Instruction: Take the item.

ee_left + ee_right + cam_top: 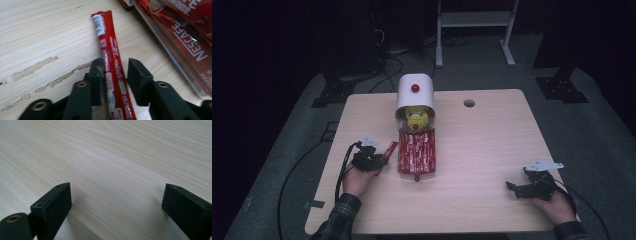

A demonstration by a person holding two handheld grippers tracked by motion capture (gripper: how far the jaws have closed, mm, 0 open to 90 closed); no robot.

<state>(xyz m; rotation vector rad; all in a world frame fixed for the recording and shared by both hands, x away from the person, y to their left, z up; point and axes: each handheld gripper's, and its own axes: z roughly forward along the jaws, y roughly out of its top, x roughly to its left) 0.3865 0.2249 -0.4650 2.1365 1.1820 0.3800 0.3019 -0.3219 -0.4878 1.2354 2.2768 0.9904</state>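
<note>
Red coffee stick (111, 62) flat on table (482, 150) — left claw (115, 67) low, released around it; right claw (115, 205) agape.

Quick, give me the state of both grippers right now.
Left gripper: open, jaws a little apart around the red coffee stick, which lies on the table; right jaw clear of it.
Right gripper: wide open, nothing between the jaws.

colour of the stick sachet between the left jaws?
Red with white print; the stick sachet shows best in the left gripper view.
</note>
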